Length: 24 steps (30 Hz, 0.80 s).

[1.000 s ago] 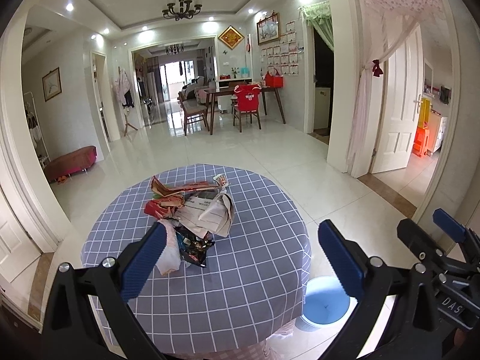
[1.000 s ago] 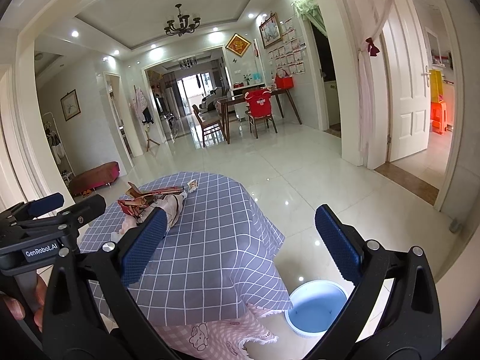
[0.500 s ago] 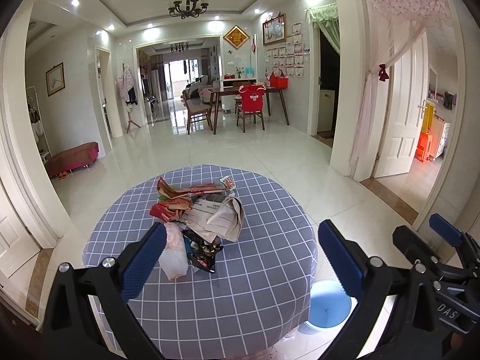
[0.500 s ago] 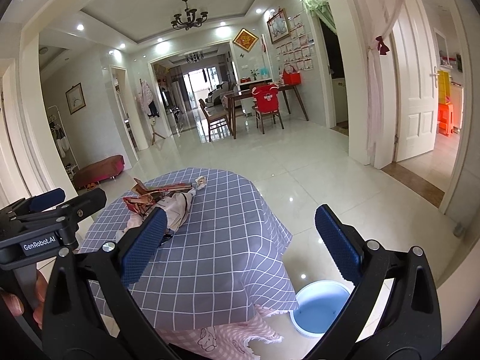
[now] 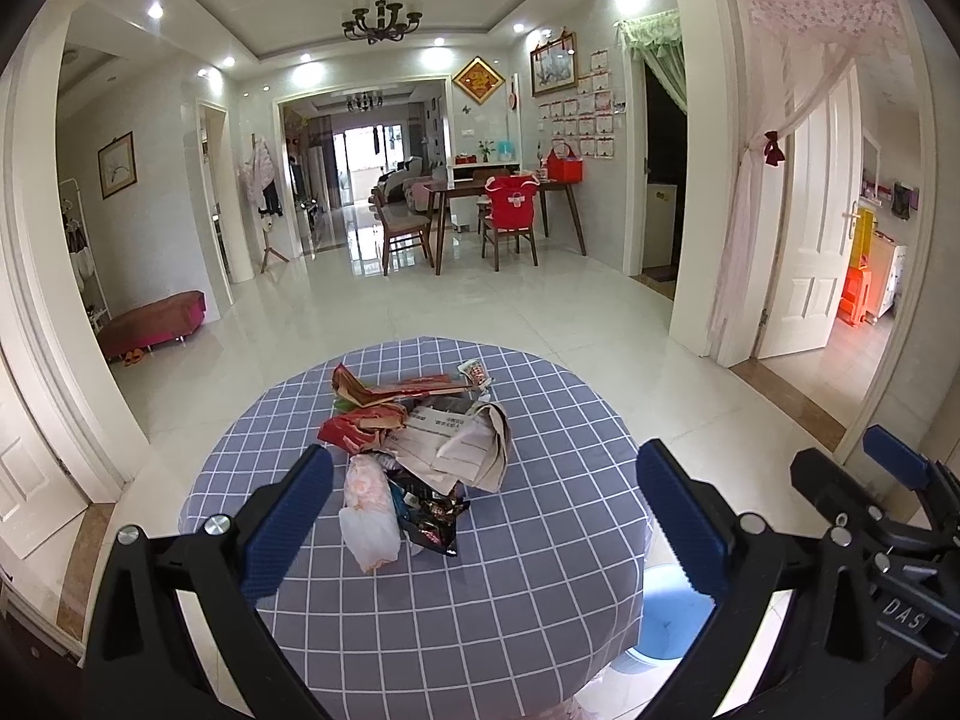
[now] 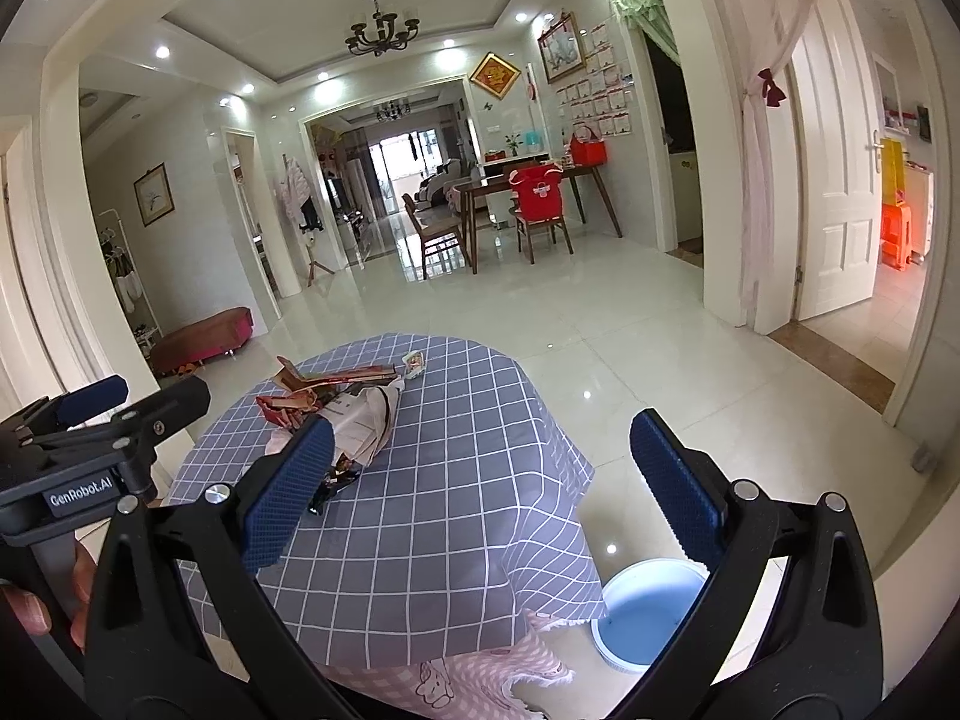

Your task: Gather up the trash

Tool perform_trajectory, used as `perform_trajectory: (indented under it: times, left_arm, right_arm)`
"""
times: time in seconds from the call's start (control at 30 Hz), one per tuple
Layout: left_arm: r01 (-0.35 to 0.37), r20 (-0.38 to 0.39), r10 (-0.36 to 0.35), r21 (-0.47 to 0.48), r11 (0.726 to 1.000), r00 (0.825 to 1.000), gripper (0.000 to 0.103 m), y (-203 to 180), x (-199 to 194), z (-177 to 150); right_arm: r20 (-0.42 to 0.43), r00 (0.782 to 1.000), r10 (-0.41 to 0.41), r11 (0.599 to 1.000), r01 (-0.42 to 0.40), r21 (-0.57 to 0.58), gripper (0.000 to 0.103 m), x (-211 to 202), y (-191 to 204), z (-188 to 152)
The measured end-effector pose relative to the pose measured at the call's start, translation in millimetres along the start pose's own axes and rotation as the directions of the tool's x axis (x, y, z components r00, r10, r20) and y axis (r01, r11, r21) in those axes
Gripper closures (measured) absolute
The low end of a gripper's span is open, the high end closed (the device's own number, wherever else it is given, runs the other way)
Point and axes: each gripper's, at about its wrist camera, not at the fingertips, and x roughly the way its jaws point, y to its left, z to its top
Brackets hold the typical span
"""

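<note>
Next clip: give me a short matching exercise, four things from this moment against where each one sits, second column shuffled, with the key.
Things:
1. trash pile
2. blue bin
3. left claw
4. red chair cover

Places:
A. on the floor beside the round table
B. on a chair at the far dining table
C. heaped on the checked tablecloth
D. open, hanging over the near side of the table

Pairs: 1-C, 2-A, 3-D, 4-B

The blue bin (image 5: 666, 618) is mostly hidden behind the tablecloth (image 5: 480, 600) edge and a gripper finger. Print on the crumpled paper (image 5: 444, 438) is too small to read.
</note>
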Motion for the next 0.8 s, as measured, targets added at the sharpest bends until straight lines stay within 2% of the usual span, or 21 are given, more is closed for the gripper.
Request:
perform_trajectory:
  times: [0.43,0.8]
  left_arm:
    - [-0.014,-0.008,0.015,0.024,1.000,1.000,0.004,6.0,15.4,5.8]
    - [-0.044,-0.020,0.044,0.028,0.999,0.999,0.004,-26.4,26.4,14.7]
  right_arm:
    - [-0.014,1.000,-0.009,1.000,0.009,0.016,0.006,10.1,5.4,-2.3]
    - [-0.012,1.000,0.013,0.999,-0.012,0.033,0.006,19.1,-31.9,7.7]
